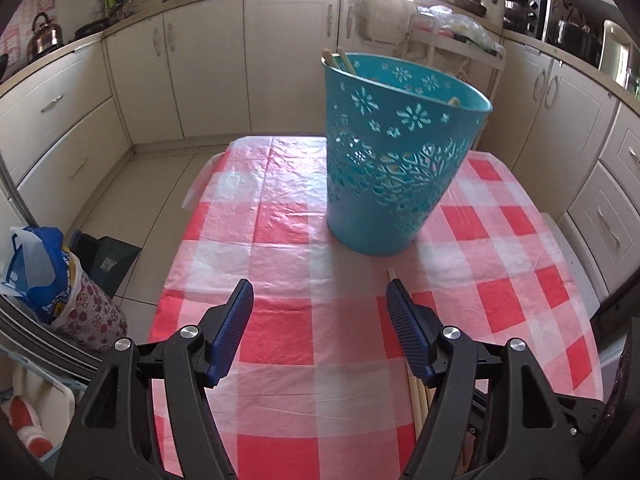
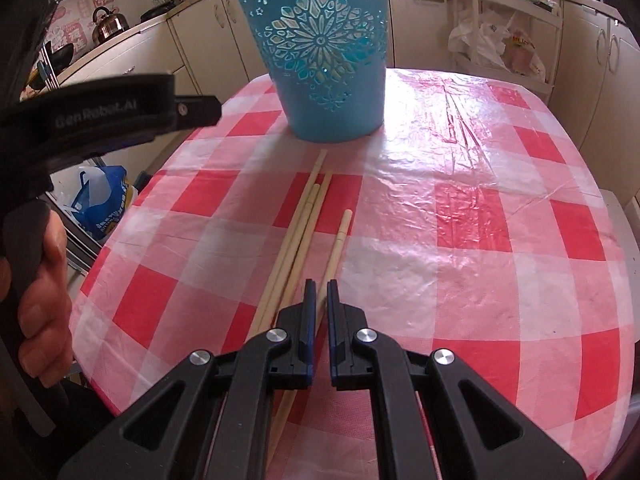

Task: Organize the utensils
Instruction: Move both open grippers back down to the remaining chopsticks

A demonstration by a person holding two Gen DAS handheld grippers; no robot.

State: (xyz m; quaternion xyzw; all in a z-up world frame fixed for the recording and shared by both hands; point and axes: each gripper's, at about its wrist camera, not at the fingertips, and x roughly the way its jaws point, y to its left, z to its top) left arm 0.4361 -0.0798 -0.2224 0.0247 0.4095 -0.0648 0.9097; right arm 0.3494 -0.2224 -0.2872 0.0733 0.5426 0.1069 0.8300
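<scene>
Under the right hand-held gripper (image 2: 318, 288), chopsticks (image 2: 298, 232) run hidden, perhaps four.

The bucket (image 2: 320, 52) is turquoise with a cut-out pattern of flowers and snowflakes. The tablecloth (image 2: 460, 240) has red and white checks. The chopsticks (image 2: 304, 216) are pale beige wood.

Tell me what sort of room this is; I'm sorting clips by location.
A home kitchen, most likely: cream cabinets under a counter, a kettle on it, and a table with a checked tablecloth.
</scene>
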